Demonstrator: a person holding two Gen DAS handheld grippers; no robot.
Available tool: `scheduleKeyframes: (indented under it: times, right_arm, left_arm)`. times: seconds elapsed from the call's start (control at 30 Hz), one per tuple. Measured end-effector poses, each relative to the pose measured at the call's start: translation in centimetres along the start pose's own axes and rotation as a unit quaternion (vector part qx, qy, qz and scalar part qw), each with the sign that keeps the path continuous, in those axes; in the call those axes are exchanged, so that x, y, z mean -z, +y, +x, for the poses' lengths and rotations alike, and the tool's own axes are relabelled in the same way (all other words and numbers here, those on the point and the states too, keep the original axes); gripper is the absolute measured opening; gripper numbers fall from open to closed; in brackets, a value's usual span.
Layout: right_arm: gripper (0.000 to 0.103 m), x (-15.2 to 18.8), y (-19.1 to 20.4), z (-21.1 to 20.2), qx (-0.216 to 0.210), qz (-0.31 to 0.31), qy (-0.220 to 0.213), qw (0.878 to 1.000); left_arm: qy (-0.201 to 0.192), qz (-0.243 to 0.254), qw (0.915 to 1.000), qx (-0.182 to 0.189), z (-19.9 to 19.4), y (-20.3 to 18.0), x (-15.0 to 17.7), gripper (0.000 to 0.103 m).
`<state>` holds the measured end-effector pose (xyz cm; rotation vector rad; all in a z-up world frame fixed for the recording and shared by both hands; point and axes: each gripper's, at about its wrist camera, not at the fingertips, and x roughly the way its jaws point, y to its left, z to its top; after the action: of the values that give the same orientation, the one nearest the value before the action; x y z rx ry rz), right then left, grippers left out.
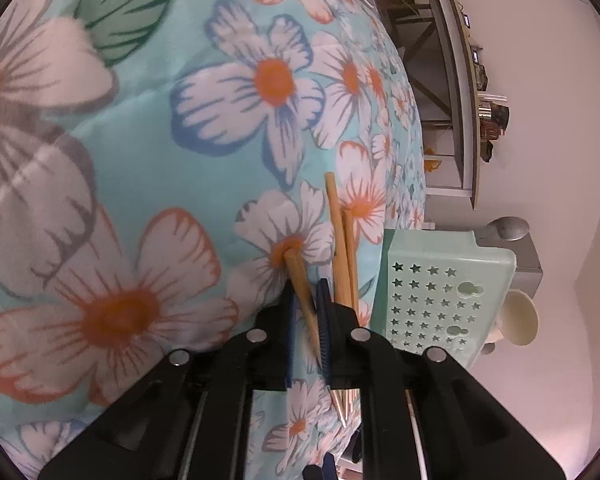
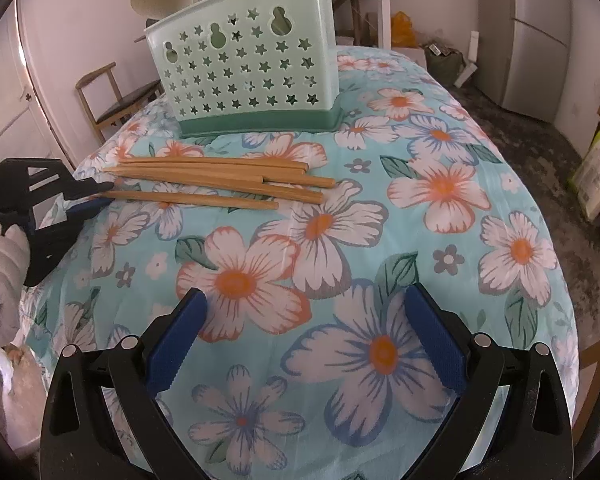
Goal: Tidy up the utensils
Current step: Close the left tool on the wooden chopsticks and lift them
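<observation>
The left gripper (image 1: 306, 316) pinches 1 chopstick (image 1: 300, 280); the holder (image 2: 244, 76) stands beyond. The right gripper (image 2: 304, 344) gapes, holding nothing.

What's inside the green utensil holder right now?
Nothing shows through the star holes of the utensil holder; its top opening faces away, so the contents are hidden. The chopsticks lie on the tablecloth.

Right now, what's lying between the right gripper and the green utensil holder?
In the right wrist view, the wooden chopsticks lie across the floral tablecloth between the open right gripper and the utensil holder.
</observation>
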<state>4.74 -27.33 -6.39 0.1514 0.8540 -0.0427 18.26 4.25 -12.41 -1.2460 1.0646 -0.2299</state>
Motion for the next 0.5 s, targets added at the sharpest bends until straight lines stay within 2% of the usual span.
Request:
scheduleKeyframes:
  times: [0.17,0.33,0.4,0.5]
  right_arm:
    - [0.095,0.2,-0.7,-0.3,-0.025,0.005,-0.01,1.0]
    - [0.095,-0.1,-1.2,-1.5,-0.035,0.004,-0.006,0.999]
    - [0.095,-0.6,-1.0,-2.5,-0.033,-0.008,-0.018,0.999]
    - [0.095,-2.2,0.7,-4.6,-0.042,-0.062,-0.055,0.996]
  left_arm:
    - [-0.01,0.022,0.9997,-0.006,-0.1,-0.4,0.2,0.011]
    - [-0.023,0.075,0.9968,-0.017,-1.4,-1.1,0.9,0.01]
    - [-0.028,0.103,0.9941,-0.023,-2.2,-1.3,1.0,0.011]
    - [-0.041,0.149,0.9873,-0.038,-3.4,-1.7,0.9,0.011]
